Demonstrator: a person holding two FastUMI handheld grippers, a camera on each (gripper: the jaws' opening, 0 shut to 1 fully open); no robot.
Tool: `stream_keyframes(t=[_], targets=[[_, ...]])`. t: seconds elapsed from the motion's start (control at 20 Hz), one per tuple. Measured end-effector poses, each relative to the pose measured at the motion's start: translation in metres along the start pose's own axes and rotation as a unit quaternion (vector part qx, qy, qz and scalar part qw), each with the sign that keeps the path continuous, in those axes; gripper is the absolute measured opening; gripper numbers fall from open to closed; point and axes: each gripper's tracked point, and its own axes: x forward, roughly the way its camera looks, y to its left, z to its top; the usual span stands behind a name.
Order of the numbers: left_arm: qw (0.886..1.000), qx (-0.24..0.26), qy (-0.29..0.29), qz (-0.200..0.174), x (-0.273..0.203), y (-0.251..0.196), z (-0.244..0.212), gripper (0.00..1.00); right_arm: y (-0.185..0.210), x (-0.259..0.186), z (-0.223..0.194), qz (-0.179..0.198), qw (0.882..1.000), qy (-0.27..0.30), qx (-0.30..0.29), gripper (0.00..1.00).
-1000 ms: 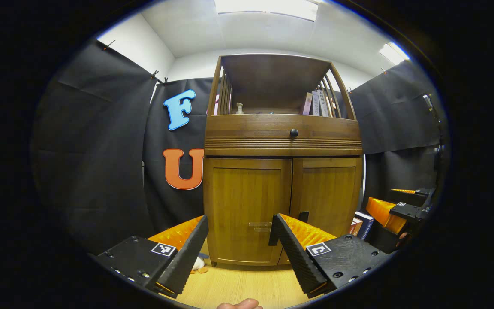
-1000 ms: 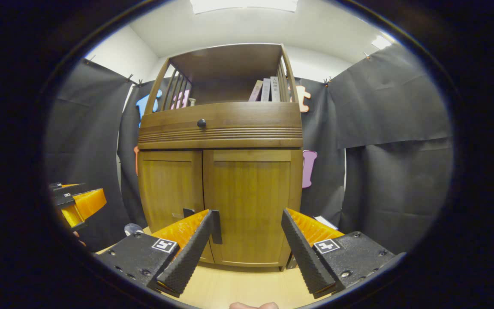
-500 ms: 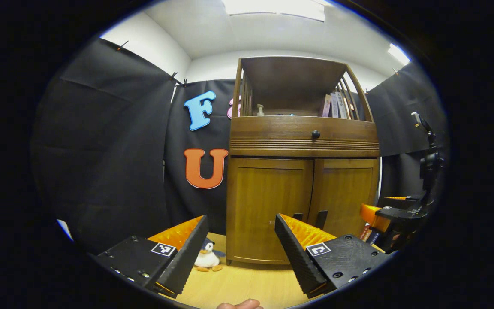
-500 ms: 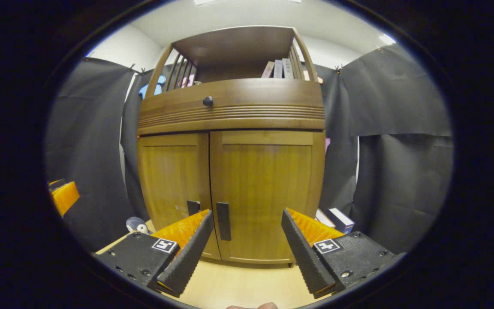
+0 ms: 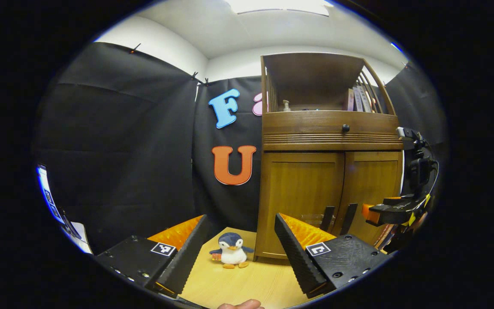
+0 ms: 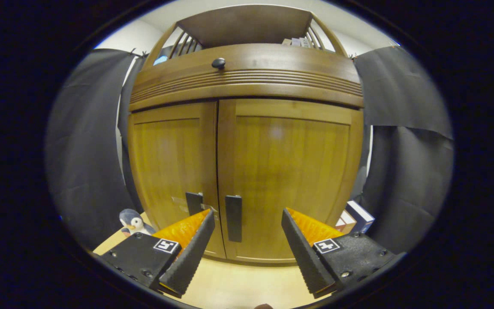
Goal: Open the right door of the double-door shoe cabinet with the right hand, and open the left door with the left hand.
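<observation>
1. Nothing is opened: the right door [image 6: 287, 180] and the left door [image 6: 170, 171] fill mid-frame, both closed.
2. My right hand-held gripper [image 6: 245, 244] gapes near the right handle [image 6: 233, 218], untouched.
3. My left hand-held gripper [image 5: 238, 251], lower centre, spread, grips nothing.

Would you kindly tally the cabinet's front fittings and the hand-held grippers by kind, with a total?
Cabinet doors: 2 (left door, right door)
Dark door handles: 2 (left handle, right handle)
Round drawer knob: 1
Hand-held grippers: 2 (left hand-held gripper, right hand-held gripper)
Total: 7
</observation>
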Motion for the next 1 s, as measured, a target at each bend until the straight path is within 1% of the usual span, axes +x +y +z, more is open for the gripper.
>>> stream_keyframes(t=[0.25, 0.35, 0.4, 0.45, 0.5, 0.55, 0.6, 0.75, 0.9, 1.0], targets=[[1.000, 0.003, -0.004, 0.031, 0.000, 0.021, 0.001, 0.94, 0.009, 0.038, -0.015, -0.004, 1.000, 0.031, -0.004, 0.97], [0.999, 0.002, -0.002, 0.036, 0.000, 0.025, 0.000, 0.94, 0.008, 0.052, -0.014, -0.012, 0.999, 0.029, -0.008, 0.93], [0.999, 0.001, 0.000, 0.037, -0.001, 0.026, -0.001, 0.94, 0.007, 0.058, -0.017, -0.015, 0.999, 0.029, -0.009, 0.88], [0.999, 0.001, 0.001, 0.038, -0.001, 0.027, -0.002, 0.94, 0.007, 0.064, -0.019, -0.018, 0.999, 0.033, -0.009, 0.86], [0.999, 0.001, 0.003, 0.038, 0.000, 0.028, -0.003, 0.94, 0.006, 0.069, -0.022, -0.022, 0.999, 0.035, -0.008, 0.80], [0.999, 0.003, 0.002, 0.038, 0.000, 0.029, -0.003, 0.94, 0.005, 0.073, -0.023, -0.025, 0.999, 0.037, -0.005, 0.78], [0.999, 0.006, 0.001, 0.039, 0.000, 0.029, -0.002, 0.94, 0.005, 0.078, -0.025, -0.026, 0.999, 0.038, -0.001, 0.74], [0.999, 0.015, -0.005, 0.038, -0.001, 0.029, 0.001, 0.94, 0.008, 0.091, -0.031, -0.026, 0.999, 0.039, 0.002, 0.67], [0.999, 0.016, -0.003, 0.032, -0.001, 0.029, 0.000, 0.94, 0.010, 0.103, -0.040, -0.032, 0.998, 0.045, 0.015, 0.57], [0.999, 0.018, -0.005, 0.032, -0.001, 0.030, 0.001, 0.94, 0.010, 0.107, -0.039, -0.035, 0.998, 0.034, 0.026, 0.54]])
